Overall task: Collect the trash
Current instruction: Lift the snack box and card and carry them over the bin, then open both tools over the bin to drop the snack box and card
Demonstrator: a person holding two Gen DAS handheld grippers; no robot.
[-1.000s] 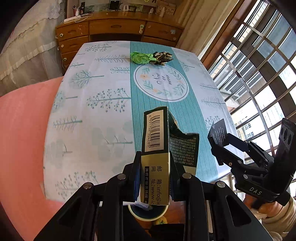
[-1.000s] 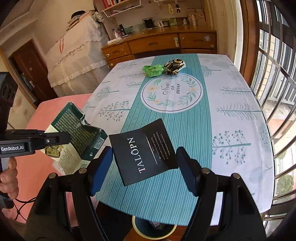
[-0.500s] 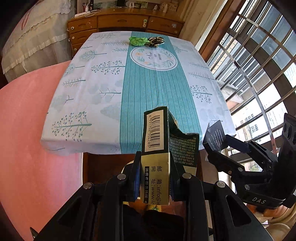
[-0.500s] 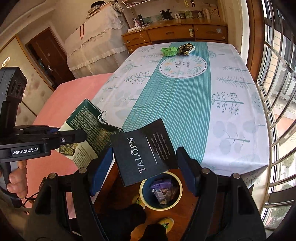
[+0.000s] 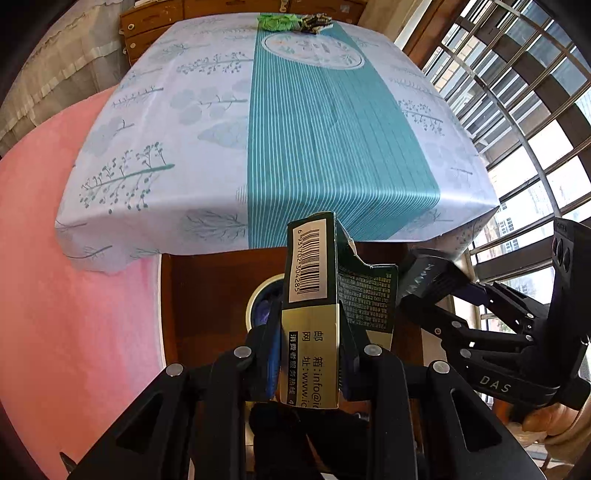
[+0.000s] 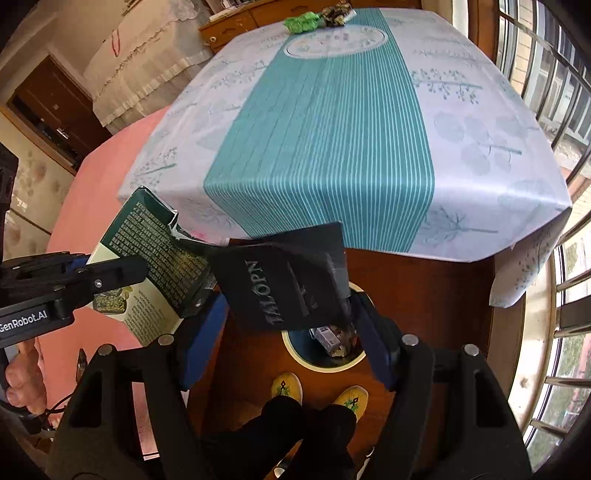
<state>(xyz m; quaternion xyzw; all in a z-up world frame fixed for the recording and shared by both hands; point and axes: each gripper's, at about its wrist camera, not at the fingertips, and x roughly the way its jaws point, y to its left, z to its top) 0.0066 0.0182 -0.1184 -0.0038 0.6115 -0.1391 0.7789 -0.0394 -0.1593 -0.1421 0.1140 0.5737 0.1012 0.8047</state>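
My left gripper (image 5: 308, 354) is shut on a torn dark green carton (image 5: 314, 295) with a barcode; the carton also shows in the right wrist view (image 6: 155, 251). My right gripper (image 6: 284, 325) is shut on a black "TALOPN" card (image 6: 280, 273), which shows edge-on in the left wrist view (image 5: 417, 275). Both are held off the table's near edge, above a round trash bin (image 6: 325, 360) on the floor with scraps inside. The bin is mostly hidden behind the carton in the left wrist view (image 5: 258, 299). A green wrapper (image 6: 301, 22) and a dark crumpled wrapper (image 6: 338, 14) lie at the table's far end.
The table (image 6: 480, 129) wears a teal-striped cloth with tree prints. A pink surface (image 5: 55, 295) lies to the left and barred windows (image 5: 524, 110) to the right. A wooden dresser (image 5: 159, 26) stands beyond the table. The person's yellow slippers (image 6: 288, 386) stand by the bin.
Both grippers have pulled back from over the table and tilted down with their loads. The table edge, the floor and the bin have come into view below them.
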